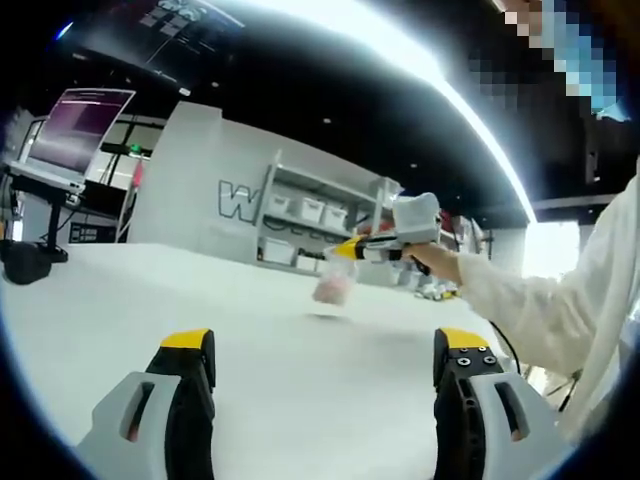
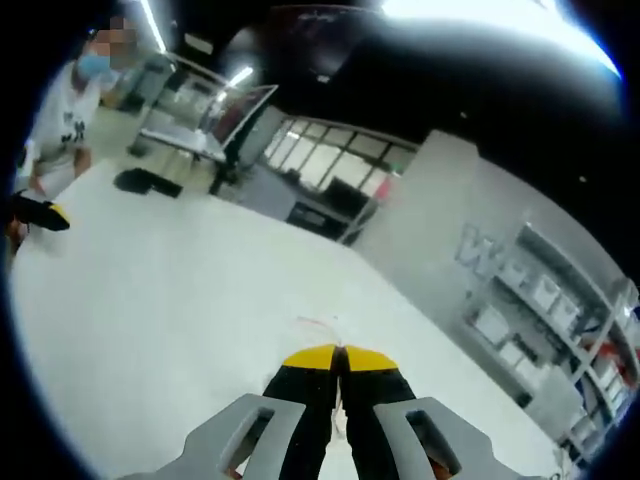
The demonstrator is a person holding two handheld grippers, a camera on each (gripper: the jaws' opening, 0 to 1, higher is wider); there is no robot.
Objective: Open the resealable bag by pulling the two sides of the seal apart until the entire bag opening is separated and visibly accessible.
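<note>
One gripper (image 1: 352, 250), the right, has its jaws clenched on the resealable bag (image 1: 334, 288), hanging above the white worktop (image 1: 250, 330). The left gripper (image 1: 325, 365) is released. It should take the opposite seal lip, then pull gently outward.

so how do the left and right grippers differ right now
The left gripper has its jaws spread wide with nothing between them; the right gripper has its jaws pressed together on the resealable bag. The left hangs over the bare white table; the right holds the bag up above it. Both have black jaws with yellow tips.
</note>
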